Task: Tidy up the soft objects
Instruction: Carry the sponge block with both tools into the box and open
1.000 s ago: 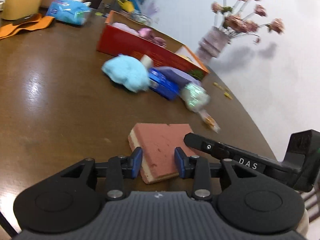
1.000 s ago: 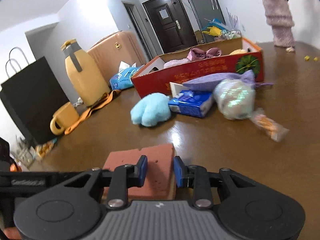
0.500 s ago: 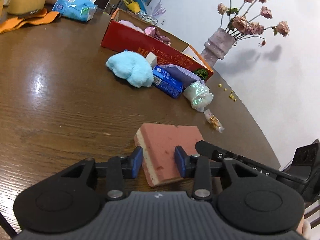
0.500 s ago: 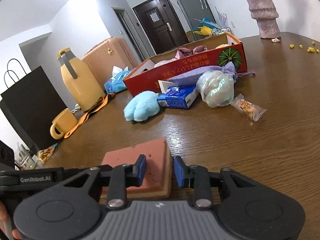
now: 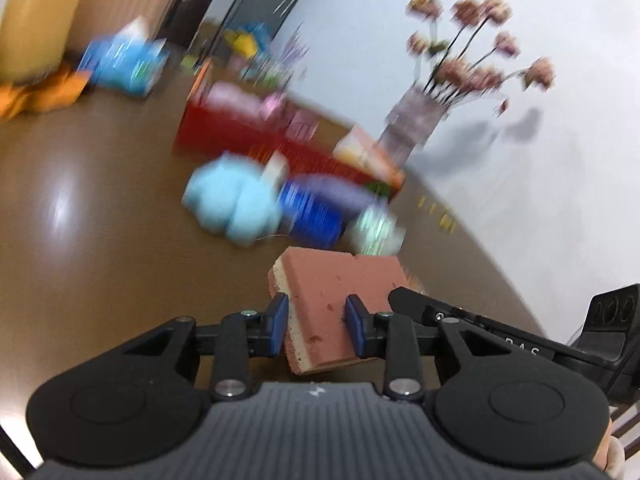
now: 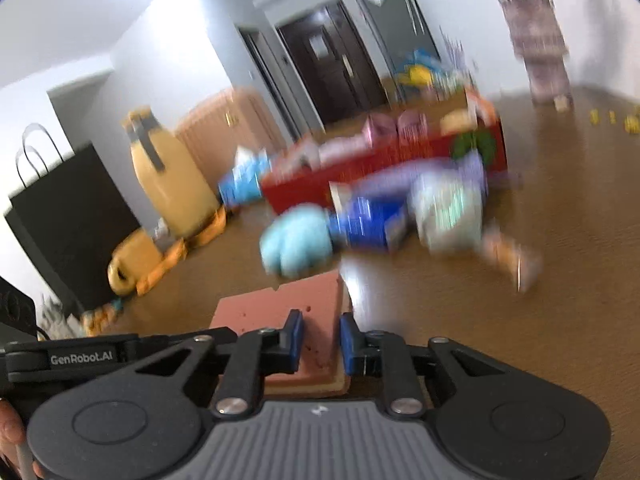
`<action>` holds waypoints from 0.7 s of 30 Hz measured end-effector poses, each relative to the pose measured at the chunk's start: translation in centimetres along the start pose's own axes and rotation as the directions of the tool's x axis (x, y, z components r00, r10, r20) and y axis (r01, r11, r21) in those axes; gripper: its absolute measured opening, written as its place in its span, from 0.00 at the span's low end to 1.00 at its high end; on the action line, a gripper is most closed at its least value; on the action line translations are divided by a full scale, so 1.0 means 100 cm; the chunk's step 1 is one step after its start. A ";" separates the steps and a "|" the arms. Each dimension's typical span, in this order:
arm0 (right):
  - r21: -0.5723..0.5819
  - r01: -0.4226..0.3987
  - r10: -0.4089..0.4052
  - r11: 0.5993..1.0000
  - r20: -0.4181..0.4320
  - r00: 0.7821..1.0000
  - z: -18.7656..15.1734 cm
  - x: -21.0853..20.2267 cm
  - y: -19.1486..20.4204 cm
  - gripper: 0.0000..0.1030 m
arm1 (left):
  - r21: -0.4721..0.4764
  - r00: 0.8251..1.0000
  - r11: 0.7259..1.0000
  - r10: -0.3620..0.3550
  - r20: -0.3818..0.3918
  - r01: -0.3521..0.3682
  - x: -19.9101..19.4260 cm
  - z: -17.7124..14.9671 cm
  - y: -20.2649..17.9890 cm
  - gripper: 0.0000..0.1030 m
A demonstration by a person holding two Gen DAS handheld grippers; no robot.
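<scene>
Sponge (image 5: 340,300) now hangs clear of the desk (image 5: 100,240), pinched at opposite ends: left gripper (image 5: 316,326) and right gripper (image 6: 320,344) have both just narrowed their jaws onto it. Lift accomplished; the red box (image 6: 360,168) ahead looks the likely destination.

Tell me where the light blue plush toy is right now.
The light blue plush toy lies on the brown table, left of the blue carton and just in front of the red box; both wrist views show it beyond the pink sponge.
</scene>
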State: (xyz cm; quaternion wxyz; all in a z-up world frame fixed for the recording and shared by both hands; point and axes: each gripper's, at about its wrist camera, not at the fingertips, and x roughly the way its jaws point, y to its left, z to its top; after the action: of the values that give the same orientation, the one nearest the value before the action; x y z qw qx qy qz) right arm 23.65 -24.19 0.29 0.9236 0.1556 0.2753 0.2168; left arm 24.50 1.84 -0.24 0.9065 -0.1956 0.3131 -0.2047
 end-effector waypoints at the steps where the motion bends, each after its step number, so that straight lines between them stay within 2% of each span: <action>1: -0.022 0.000 0.001 1.000 0.027 1.000 0.016 0.005 0.002 0.19 | 0.011 1.000 1.000 -0.007 0.019 0.006 0.005 0.021 -0.001 0.30; 3: -0.053 0.012 -0.008 0.999 0.078 0.997 0.056 0.023 0.003 0.19 | 0.028 0.999 0.999 -0.018 0.042 0.017 0.022 0.060 -0.001 0.30; 6: -0.084 0.044 -0.034 0.996 0.111 0.993 0.111 0.066 0.004 0.19 | 0.038 0.999 0.999 -0.008 0.050 0.006 0.061 0.125 0.006 0.29; 8: -0.070 0.051 -0.045 0.996 0.088 0.995 0.140 0.104 -0.002 0.19 | 0.056 0.998 0.998 0.029 0.053 -0.032 0.089 0.159 0.012 0.29; 10: -0.039 0.060 -0.058 0.997 0.042 0.997 0.164 0.148 -0.013 0.19 | 0.064 0.997 0.995 0.069 0.025 -0.070 0.123 0.187 0.025 0.29; 12: -0.004 0.066 -0.066 0.998 -0.017 0.998 0.174 0.187 -0.025 0.19 | 0.040 0.993 0.993 0.112 -0.024 -0.111 0.153 0.198 0.042 0.29; 16: 0.021 0.094 -0.090 0.995 -0.120 0.989 0.167 0.243 -0.037 0.19 | 0.076 0.976 0.977 0.205 -0.077 -0.199 0.193 0.199 0.065 0.29; 18: 0.025 0.104 -0.098 0.994 -0.180 0.979 0.162 0.261 -0.038 0.19 | 0.110 0.963 0.964 0.252 -0.091 -0.242 0.201 0.195 0.071 0.28; 21: -0.009 0.106 -0.106 0.994 -0.233 0.967 0.153 0.273 -0.033 0.21 | 0.167 0.961 0.951 0.273 -0.053 -0.261 0.197 0.188 0.071 0.33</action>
State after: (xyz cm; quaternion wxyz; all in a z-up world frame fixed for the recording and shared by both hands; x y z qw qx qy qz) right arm 54.09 -16.33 -0.90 0.8949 0.1157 0.3899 0.1834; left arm 52.62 2.32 0.36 0.9262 -0.0707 0.3532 -0.1115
